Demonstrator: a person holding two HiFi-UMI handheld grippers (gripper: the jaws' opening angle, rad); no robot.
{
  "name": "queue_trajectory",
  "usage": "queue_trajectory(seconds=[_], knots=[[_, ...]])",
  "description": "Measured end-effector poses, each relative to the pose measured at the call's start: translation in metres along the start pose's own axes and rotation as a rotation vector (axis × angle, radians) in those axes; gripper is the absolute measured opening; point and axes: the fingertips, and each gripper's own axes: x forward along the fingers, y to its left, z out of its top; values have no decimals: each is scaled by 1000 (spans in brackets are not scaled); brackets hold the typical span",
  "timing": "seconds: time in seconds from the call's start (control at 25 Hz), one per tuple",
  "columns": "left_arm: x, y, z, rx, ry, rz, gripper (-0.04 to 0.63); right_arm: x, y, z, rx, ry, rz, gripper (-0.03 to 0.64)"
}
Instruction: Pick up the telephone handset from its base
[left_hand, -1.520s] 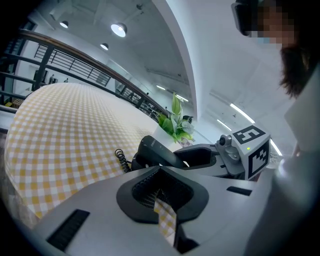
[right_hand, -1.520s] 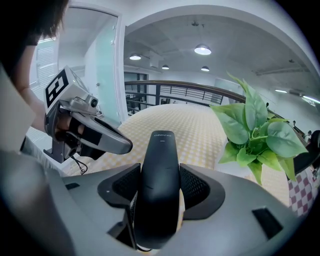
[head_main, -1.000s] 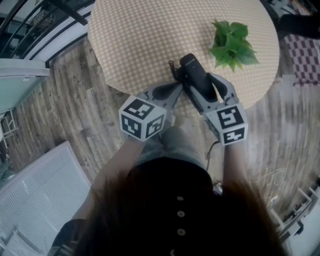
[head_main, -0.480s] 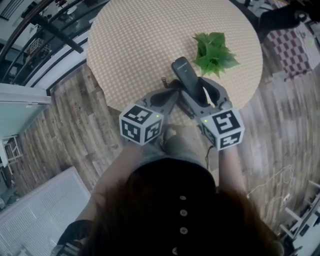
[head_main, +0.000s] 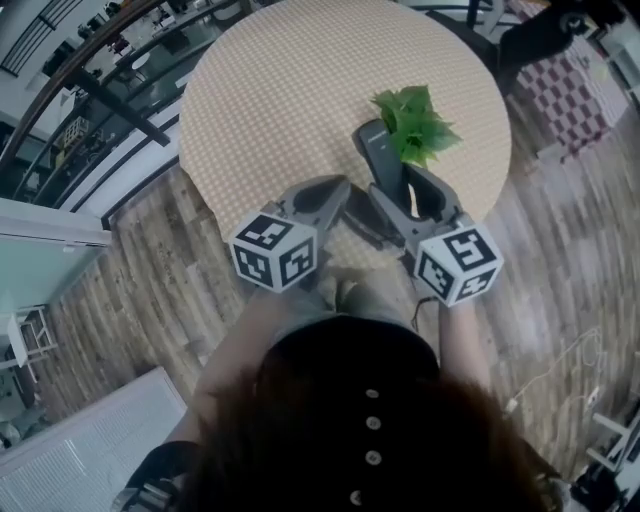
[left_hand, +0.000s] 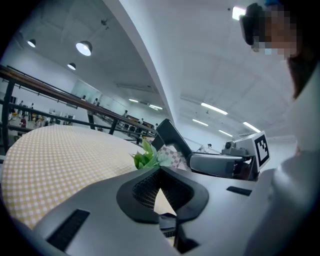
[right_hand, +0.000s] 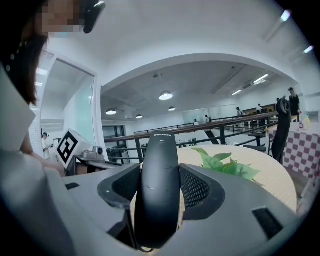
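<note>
Right claw (right_hand: 160, 167): jaws closed on the handset (right_hand: 159, 200), one pad on each long side, grip at the lower-middle of the body. Judgement: holding the narrow sides keeps the smooth, rounded black shell from twisting out.

Handset attitude: the free end points up and away toward 12 o'clock, clear of the counter (head_main: 270, 100). In the head view it is raised over the near rim. Judgement: the lift off the base looks done or nearly so.

A dark low shape (head_main: 358, 228) lies under the claw at about 7 o'clock from the handset. It is probably the base, but I cannot confirm this.

Left claw (left_hand: 160, 170): jaws together, nothing seen between the tips. It sits at 9 o'clock of the right claw, its tip close to that dark shape. Judgement: it is placed there to steady the base while the handset comes away. Contact is not readable.

The plant (head_main: 412, 125) sits at 1 o'clock, just beside the handset's raised end. Judgement: the leaves could be brushed if the handset swings right.
</note>
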Motion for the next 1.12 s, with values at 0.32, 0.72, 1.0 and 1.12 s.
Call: queue_trajectory(seconds=[0.32,0.72,1.0,1.12], knots=[[4,-12,21,-27,-70,-51,6,-17,-6,14,115,-97,14,250],[2,-31,27,-26,-94,-97,6,-43,-14,17,296,-231,9,250],[7,-40,15,-29,-56,-123,6,-56,-16,6,392,-278,4,250],[9,-43,11,-32,-44,-129,6,-62,-21,1,419,-282,-8,250]])
